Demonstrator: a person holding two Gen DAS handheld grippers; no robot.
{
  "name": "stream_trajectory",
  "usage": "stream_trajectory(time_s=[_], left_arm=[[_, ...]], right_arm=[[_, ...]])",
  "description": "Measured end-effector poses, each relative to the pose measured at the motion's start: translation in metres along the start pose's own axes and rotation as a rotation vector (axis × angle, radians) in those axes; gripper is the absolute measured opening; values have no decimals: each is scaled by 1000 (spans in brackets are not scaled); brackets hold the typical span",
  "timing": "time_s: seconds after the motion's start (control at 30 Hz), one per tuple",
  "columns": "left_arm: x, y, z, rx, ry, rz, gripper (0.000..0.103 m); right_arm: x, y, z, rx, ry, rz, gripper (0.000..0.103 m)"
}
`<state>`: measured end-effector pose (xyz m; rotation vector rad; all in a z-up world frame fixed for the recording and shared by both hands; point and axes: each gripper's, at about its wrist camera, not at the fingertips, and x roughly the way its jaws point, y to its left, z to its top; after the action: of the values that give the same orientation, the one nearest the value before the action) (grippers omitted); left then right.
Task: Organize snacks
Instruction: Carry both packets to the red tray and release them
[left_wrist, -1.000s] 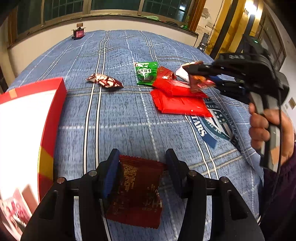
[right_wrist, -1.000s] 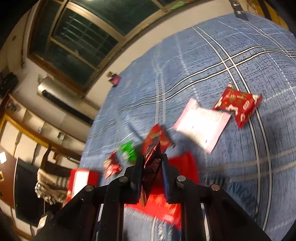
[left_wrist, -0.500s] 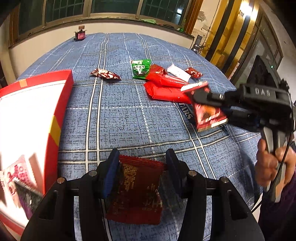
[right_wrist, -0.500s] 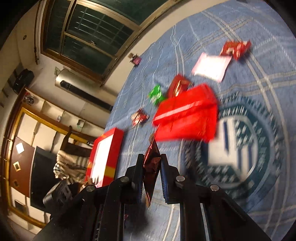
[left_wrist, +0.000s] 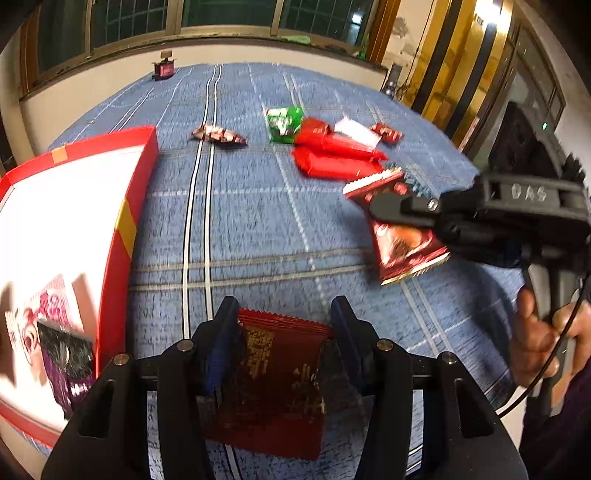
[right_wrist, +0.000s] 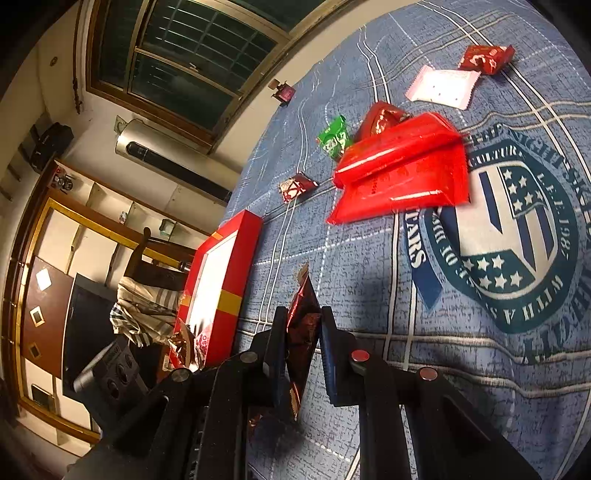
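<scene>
My left gripper (left_wrist: 282, 325) is shut on a dark red snack packet (left_wrist: 275, 384), held above the blue cloth beside the red box (left_wrist: 127, 221). My right gripper (right_wrist: 301, 332) is shut on a shiny red snack packet (right_wrist: 301, 328); it also shows in the left wrist view (left_wrist: 402, 236), to the right of the left gripper. The red box (right_wrist: 236, 266) has a white inside and holds a pink-and-purple packet (left_wrist: 59, 332). Loose on the cloth lie two big red packets (left_wrist: 332, 155), a green packet (left_wrist: 282, 122), a white packet (right_wrist: 441, 86) and small red packets (right_wrist: 485, 57).
A blue plaid cloth (left_wrist: 240, 221) with a round emblem (right_wrist: 513, 236) covers the table. A small dark red packet (left_wrist: 218, 133) lies near the box's far corner. A small red object (left_wrist: 162, 68) stands at the table's far edge. Windows and a wall lie behind.
My right gripper has carried its shiny red packet away from the snack pile, nearer the left gripper and the box. My left gripper has drawn back a little with its packet.
</scene>
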<state>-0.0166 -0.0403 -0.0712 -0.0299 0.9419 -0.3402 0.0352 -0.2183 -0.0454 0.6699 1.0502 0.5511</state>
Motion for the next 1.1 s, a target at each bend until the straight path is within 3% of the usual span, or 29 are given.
stream_trajectory(time_s=[0.1,0.17,0.43,0.53,0.57,0.83,1.1], left_arm=[[-4,-3,-6,26,0,31,52],[-8,-5,-11,36,-1,40,60],[-14,-8,-24,52,-11,52,62],[-15,-7,-24,63,-24,63,40],[-16,-5,-23,58,-25,56,38],[-25,-7,-19,54,-59,39,35],[-70,9,-3,45,-200,104,35]], right_arm=[[-1,-3,0,6,-4,-2,17],[-2,-3,0,5,-5,-4,17],[7,-10,-4,28,11,-6,17],[6,-10,-4,26,9,-4,17],[6,-9,-4,24,6,-4,17],[3,7,-5,-3,-3,23,17],[11,40,-1,-49,2,64,17]])
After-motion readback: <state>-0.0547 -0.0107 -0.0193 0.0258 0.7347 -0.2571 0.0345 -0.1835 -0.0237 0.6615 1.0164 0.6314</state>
